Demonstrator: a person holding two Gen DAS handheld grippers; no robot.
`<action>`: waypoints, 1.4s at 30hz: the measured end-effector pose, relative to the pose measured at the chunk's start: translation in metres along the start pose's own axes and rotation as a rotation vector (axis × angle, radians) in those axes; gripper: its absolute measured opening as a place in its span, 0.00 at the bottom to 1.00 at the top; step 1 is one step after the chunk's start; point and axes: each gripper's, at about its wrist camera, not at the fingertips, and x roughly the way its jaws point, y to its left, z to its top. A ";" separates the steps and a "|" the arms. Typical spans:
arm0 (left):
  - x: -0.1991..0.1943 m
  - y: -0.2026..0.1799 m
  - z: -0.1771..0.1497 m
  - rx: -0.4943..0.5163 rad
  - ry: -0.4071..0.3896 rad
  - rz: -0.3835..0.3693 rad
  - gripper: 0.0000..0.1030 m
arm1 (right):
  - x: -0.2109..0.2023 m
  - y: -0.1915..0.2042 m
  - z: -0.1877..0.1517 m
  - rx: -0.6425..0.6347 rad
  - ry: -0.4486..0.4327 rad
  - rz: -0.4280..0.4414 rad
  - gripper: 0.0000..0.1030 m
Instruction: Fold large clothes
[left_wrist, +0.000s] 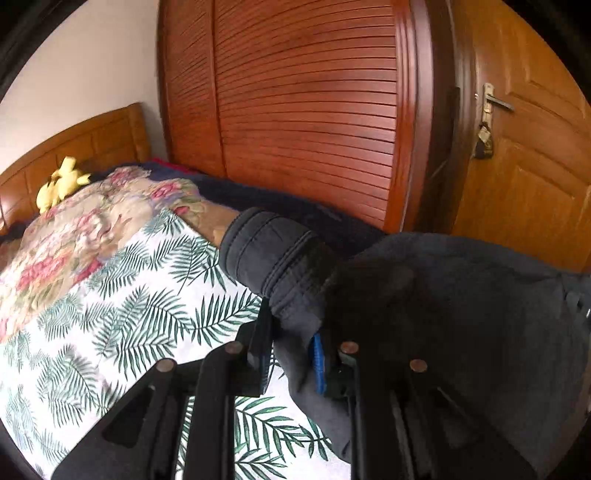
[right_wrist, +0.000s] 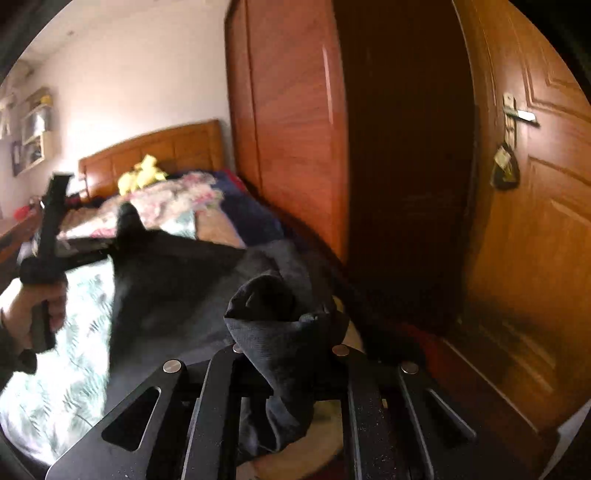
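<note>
One bed, two covers on it. Far left in the left wrist view: a yellow plush toy (left_wrist: 62, 181) against the slatted wooden headboard (left_wrist: 74, 144). Below it a floral quilt (left_wrist: 92, 229), pinks and beiges, soft and rumpled. Nearer, a white sheet (left_wrist: 110, 314) printed with green palm fronds, lying flat.

Centre: one dark garment (left_wrist: 461, 314), navy-grey, matte knit with a ribbed, stitched cuff (left_wrist: 269, 254) sticking up like a tube. It hangs lifted above the leaf sheet, bulk draping rightward. The left gripper (left_wrist: 291, 354) has its two black fingers clamped on the fabric just below the cuff; one blue pad (left_wrist: 318, 363) shows against the cloth.

Right: one louvred wardrobe door (left_wrist: 314, 110), reddish wood, many horizontal slats. Beyond it a panelled orange-brown room door (left_wrist: 535, 166) with one metal lever handle (left_wrist: 496, 99) and a small dark bundle hanging beneath it. No legible writing anywhere.

Right wrist view, left to right: the person's left hand (right_wrist: 37, 314) around the other gripper's handle, blurred; the garment (right_wrist: 177, 288) stretched between both tools above the bed; the right gripper (right_wrist: 291, 350) with its fingers buried in a bunched, cone-shaped fold of the cloth, grasping it, fingertips hidden.
</note>
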 end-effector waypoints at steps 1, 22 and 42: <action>0.000 0.000 0.000 -0.023 0.008 -0.001 0.17 | 0.004 -0.001 -0.002 -0.004 0.016 -0.017 0.12; -0.107 0.033 -0.031 0.060 -0.011 -0.017 0.28 | 0.027 0.019 -0.005 -0.085 0.097 -0.067 0.48; -0.302 0.089 -0.139 -0.023 -0.104 0.180 0.40 | -0.021 0.114 0.008 -0.078 0.075 0.056 0.59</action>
